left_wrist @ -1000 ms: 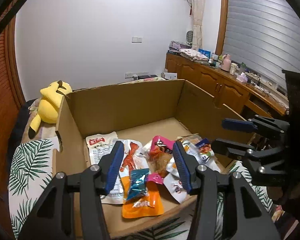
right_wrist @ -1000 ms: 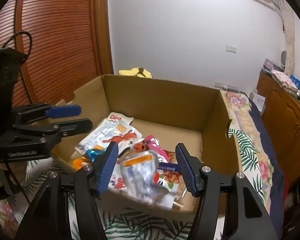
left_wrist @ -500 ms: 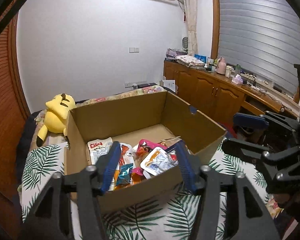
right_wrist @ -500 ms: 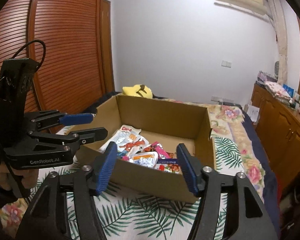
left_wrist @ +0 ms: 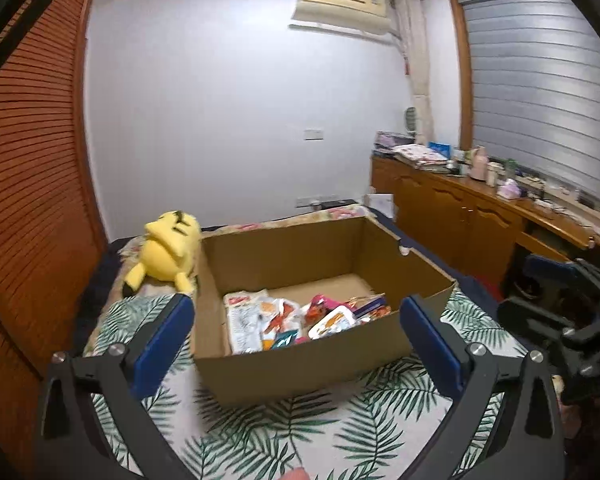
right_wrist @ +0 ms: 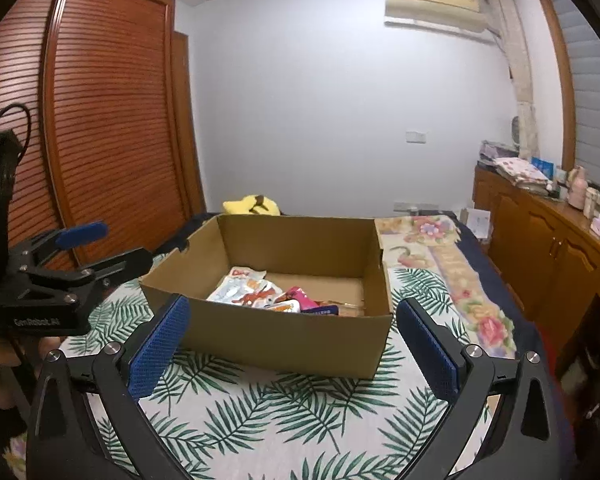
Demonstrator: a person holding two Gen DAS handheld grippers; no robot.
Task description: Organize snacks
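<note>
Both grippers (left_wrist: pixel 296 340) (right_wrist: pixel 292 342), just opened, face snack box (left_wrist: pixel 300 364).

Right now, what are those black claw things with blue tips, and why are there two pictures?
They are grabbing tools that a person holds, one in each hand. Each has a small camera looking along its two fingers, so you get one picture per hand. The left gripper and the right gripper have just been opening; both are wide open with nothing between them. In front, on a leaf-print bedspread, stands a cardboard box with snack packets inside. A yellow plush toy lies behind the box. In each picture, the other tool shows at the edge.
</note>
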